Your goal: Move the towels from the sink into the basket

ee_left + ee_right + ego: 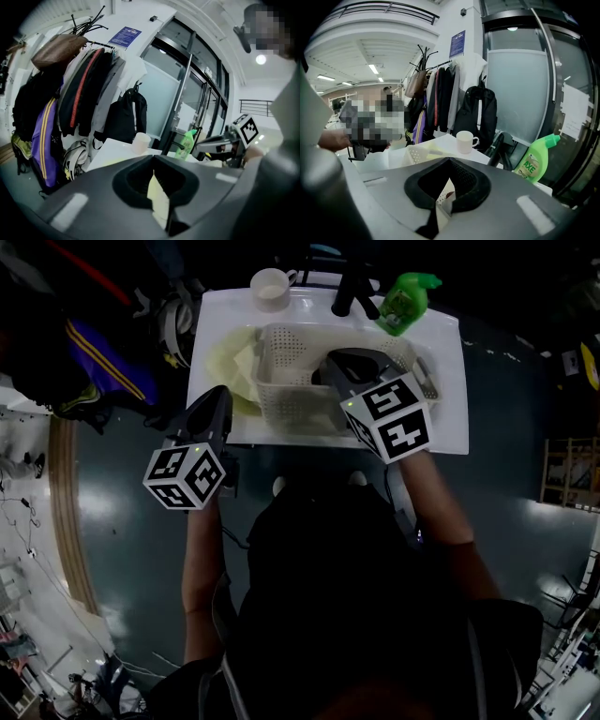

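Note:
A pale yellow towel (232, 367) lies in the white sink (445, 390), left of the white perforated basket (281, 395) that stands in the basin. My left gripper (218, 397) hovers at the sink's front left edge, beside the towel, and its jaws are shut with nothing visibly held; only a pale yellow sliver shows between them in the left gripper view. My right gripper (333, 359) hangs over the basket's right half, shut and empty. The basket wall (417, 152) shows through its jaw slit in the right gripper view. What lies inside the basket is partly hidden.
A white cup (271, 289), a black faucet (352, 292) and a green soap bottle (405, 301) stand along the sink's back rim. Coats and bags (79, 93) hang on a rack to the left. Dark floor surrounds the unit.

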{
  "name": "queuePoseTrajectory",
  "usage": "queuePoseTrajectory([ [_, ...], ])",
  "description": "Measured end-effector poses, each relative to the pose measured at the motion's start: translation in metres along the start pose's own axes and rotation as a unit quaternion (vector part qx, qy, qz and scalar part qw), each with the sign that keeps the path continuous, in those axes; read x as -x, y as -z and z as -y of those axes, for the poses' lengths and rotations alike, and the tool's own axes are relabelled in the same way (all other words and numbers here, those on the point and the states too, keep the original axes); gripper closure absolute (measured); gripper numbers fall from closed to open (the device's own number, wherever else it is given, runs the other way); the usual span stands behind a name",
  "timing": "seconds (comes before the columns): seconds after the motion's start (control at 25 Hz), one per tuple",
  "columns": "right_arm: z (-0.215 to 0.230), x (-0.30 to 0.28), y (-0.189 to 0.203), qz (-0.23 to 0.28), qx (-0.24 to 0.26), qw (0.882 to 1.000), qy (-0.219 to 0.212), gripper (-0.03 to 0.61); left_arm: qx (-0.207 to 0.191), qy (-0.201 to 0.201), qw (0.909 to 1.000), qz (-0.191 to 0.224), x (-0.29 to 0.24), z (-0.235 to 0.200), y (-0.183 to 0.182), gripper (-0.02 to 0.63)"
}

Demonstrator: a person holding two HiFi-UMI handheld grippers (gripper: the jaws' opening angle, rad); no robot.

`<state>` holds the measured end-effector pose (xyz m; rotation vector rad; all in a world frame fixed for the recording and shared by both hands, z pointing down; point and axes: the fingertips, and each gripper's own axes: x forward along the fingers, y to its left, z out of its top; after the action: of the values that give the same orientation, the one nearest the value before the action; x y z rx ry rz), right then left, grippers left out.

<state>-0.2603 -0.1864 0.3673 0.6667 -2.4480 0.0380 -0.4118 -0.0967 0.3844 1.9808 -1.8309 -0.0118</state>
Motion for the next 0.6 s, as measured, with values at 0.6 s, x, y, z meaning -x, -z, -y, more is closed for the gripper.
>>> queuePoseTrajectory([
  [0.6, -0.011, -0.006, -0.003, -0.021, -0.023, 0.999, 0.030, 0.580, -0.039, 0.060, 0.9959, -0.056, -0.029, -0.019, 0.026, 0.607],
])
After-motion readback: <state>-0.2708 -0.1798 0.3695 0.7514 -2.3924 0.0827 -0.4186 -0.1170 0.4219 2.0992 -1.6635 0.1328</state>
